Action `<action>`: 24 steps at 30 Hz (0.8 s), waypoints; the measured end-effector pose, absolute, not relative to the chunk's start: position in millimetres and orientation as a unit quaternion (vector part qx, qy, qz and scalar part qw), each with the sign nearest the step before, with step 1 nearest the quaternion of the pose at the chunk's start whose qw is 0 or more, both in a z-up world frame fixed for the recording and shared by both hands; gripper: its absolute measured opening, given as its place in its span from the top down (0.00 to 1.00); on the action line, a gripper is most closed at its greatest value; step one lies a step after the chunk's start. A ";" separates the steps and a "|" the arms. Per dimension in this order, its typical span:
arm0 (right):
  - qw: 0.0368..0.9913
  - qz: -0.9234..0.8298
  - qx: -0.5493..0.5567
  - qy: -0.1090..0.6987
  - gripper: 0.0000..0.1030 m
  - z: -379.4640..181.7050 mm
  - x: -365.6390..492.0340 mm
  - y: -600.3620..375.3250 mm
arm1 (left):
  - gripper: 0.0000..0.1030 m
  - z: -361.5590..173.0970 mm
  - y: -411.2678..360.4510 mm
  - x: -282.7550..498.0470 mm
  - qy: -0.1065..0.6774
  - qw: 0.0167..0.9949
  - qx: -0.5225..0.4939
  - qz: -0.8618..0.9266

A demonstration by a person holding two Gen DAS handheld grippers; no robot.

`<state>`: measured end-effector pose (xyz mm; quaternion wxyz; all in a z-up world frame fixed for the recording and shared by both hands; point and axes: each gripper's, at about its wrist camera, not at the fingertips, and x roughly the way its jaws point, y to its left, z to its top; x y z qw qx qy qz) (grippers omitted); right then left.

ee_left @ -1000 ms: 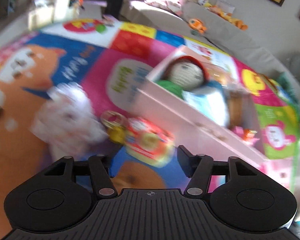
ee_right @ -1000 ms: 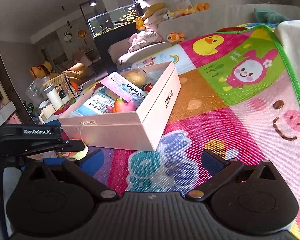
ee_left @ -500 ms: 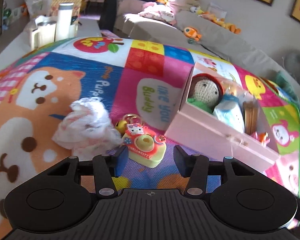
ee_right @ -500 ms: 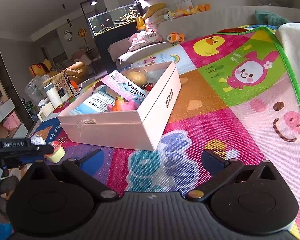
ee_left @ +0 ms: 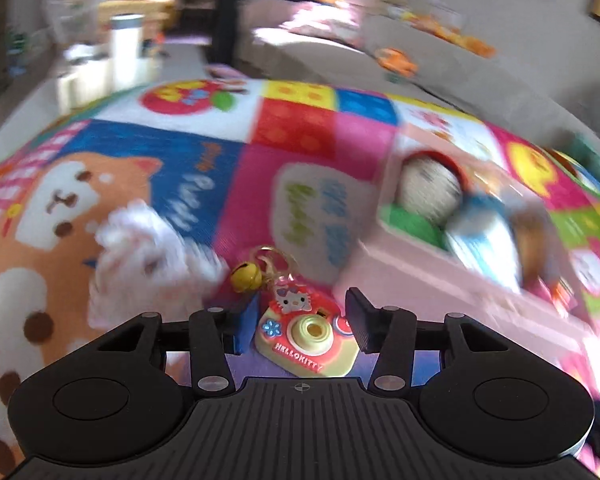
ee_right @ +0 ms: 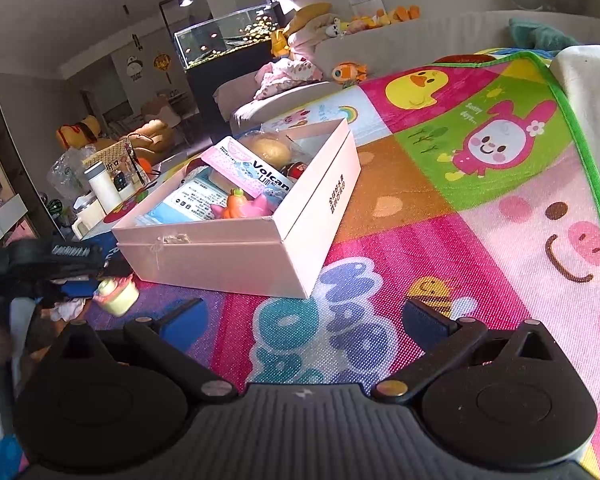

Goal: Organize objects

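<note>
The left tongs [ee_left: 298, 320] stand spread around the toy camera [ee_left: 308, 338] on the play mat [ee_left: 300, 128], not yet gripping, its long side across the gap. The pink box [ee_left: 440, 276] lies at two o'clock. The right tongs [ee_right: 300, 318] gape empty, farther off.

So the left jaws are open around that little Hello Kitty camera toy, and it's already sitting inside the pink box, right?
Not quite. The left gripper is open around the Hello Kitty camera toy, but the toy lies on the play mat, beside the pink box, not in it. The left wrist view shows this.
</note>
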<state>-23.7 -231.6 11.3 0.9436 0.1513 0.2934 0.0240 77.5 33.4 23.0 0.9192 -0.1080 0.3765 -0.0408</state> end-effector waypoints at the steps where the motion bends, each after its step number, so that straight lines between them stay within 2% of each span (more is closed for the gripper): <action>1: 0.944 0.023 0.150 0.294 0.00 11.2 -23.3 -231.1 | 0.49 22.5 34.4 67.1 0.381 0.917 -0.105 -0.063; 10: 0.940 0.027 0.104 0.324 0.00 10.5 -12.0 -216.2 | 0.49 24.3 57.1 -21.0 0.393 0.896 -0.034 -0.204; 16: 0.946 0.099 -0.006 0.308 0.00 37.8 0.1 -149.1 | 0.47 25.1 97.9 -32.4 0.389 0.903 -0.047 -0.175; 24: 0.891 0.264 -0.019 0.369 0.00 66.0 73.7 -29.9 | 0.47 18.2 125.9 -29.2 0.385 0.902 -0.105 -0.163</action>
